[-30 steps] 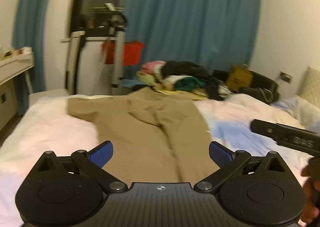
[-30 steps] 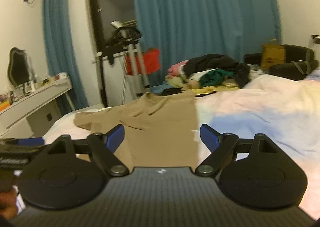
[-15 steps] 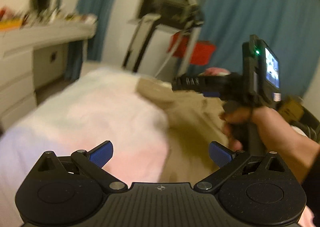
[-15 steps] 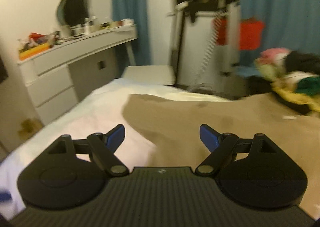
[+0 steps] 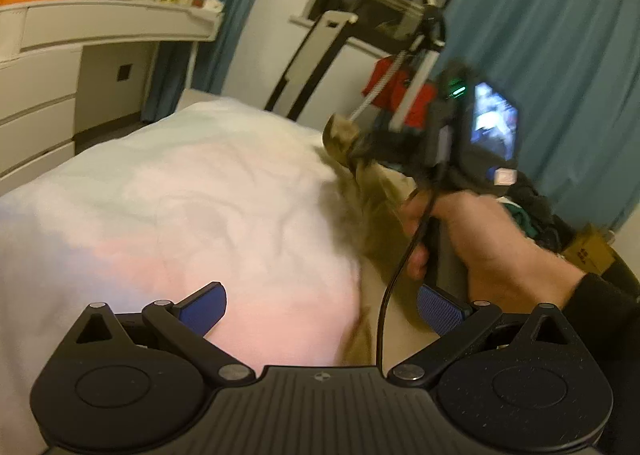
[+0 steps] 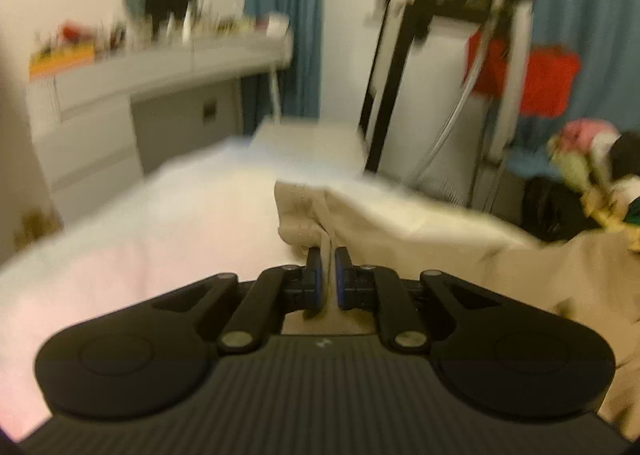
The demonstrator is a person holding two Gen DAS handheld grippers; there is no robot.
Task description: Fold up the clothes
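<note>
**A:** What does my left wrist camera give us?

**B:** Your left claw [image 5: 320, 307] stands wide open with nothing between its blue pads, hanging over the pale bed [image 5: 180, 191]. Across from it the person's hand [image 5: 472, 239] holds the right claw [image 5: 352, 149], which is pinched on a bunched end of the tan garment [image 5: 372, 195]. That end is raised off the bed and the cloth trails down toward the bed's near edge.

**A:** And from my right wrist camera?

**B:** The right claw is clamped on a thin edge of the garment. Its pads are nearly together with cloth between them. The rest spreads away to the right over the bed, partly flat and partly creased.

**A:** So how far along am I?

**B:** I'd judge one end is being carried for a fold. No finished, squared fold shows anywhere, so folding is left. A heap of other clothes [image 6: 592, 171] lies beyond.

**A:** What can't we make out?

**B:** Both views are blurred. The garment's far end is cut off, and I can't tell which part is gripped.
</note>
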